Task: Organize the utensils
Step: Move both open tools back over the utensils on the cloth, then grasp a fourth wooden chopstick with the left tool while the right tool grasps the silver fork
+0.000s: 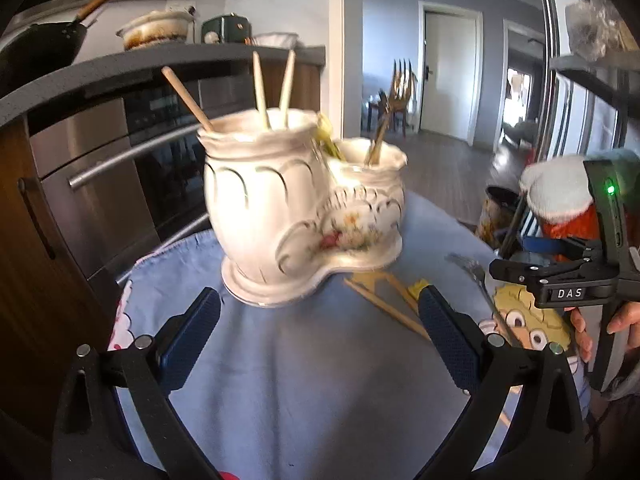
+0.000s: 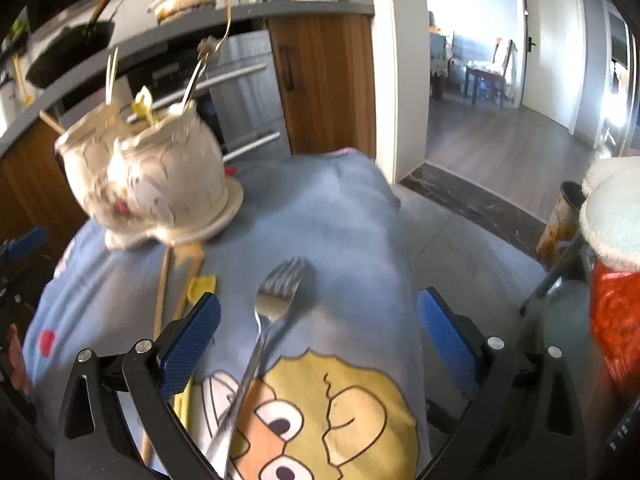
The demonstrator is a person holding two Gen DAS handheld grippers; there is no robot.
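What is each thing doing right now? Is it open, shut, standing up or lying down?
left gripper: open, holding nothing.
right gripper: open, holding nothing.
ceramic holder: upright on the cloth, two cups.
chopsticks in holder: standing in the taller cup.
gold fork: standing in the shorter cup.
silver fork: lying flat on the cloth, between the right gripper's fingers.
loose chopsticks: lying on the cloth by the holder.

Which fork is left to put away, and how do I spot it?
Start at the white double holder on the blue cloth. Just right of the chopsticks beneath it lies the silver fork, tines toward the holder: the only metal piece lying flat.
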